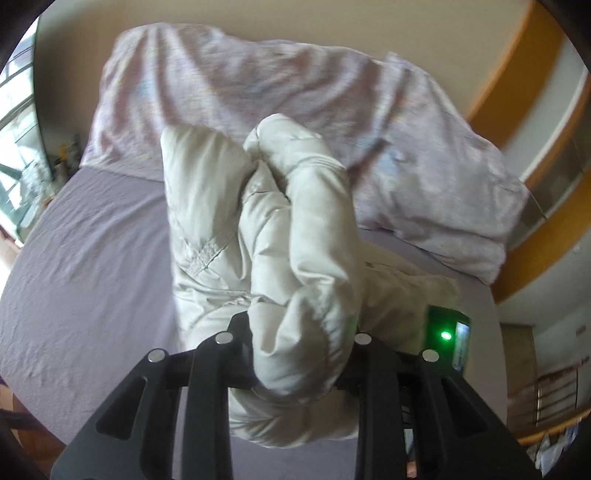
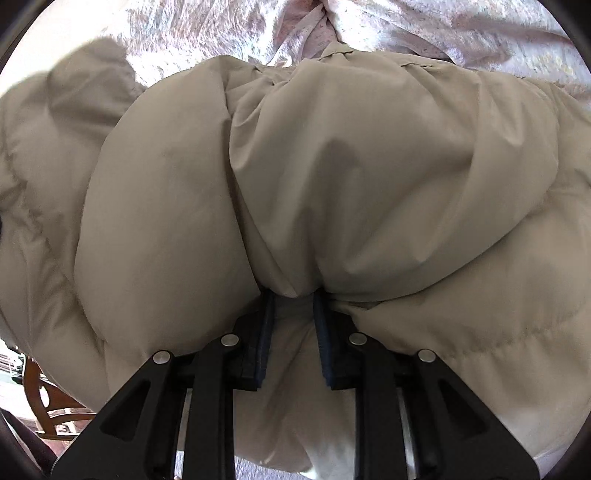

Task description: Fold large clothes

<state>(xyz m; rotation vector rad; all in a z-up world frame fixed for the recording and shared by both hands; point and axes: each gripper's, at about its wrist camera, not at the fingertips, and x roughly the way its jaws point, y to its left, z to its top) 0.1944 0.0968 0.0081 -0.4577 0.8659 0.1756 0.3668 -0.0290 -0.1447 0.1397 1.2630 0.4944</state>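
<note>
The left gripper (image 1: 295, 354) is pinching a thick roll of the coat (image 1: 280, 236). Its black fingers (image 1: 238, 350) sit on both sides of the roll, and the puffy cloth bulges out between them and hides the tips. The coat is pale, almost white, and puffy with stitched lines. It stands up in a bunched, twisted lump in front of the camera, lifted off the bed (image 1: 81, 258). More of the coat lies low on the bed to the right, near a small green light (image 1: 446, 335).

The bed has a smooth purple sheet. Behind the coat, a crumpled quilt (image 1: 258, 85) with a light pink pattern is piled along the far side of the bed. A tan wall rises behind it, and a window (image 1: 16, 122) shows at the far left.

The right gripper (image 2: 294, 295) is pinching the coat (image 2: 332, 166) too. Its blue pads (image 2: 266, 328) squeeze a fold of cloth between them. The coat fills nearly this whole view in big soft puffs. The patterned quilt (image 2: 424, 26) peeks out along the top. A bit of a wooden chair (image 2: 44, 402) shows at the lower left.
</note>
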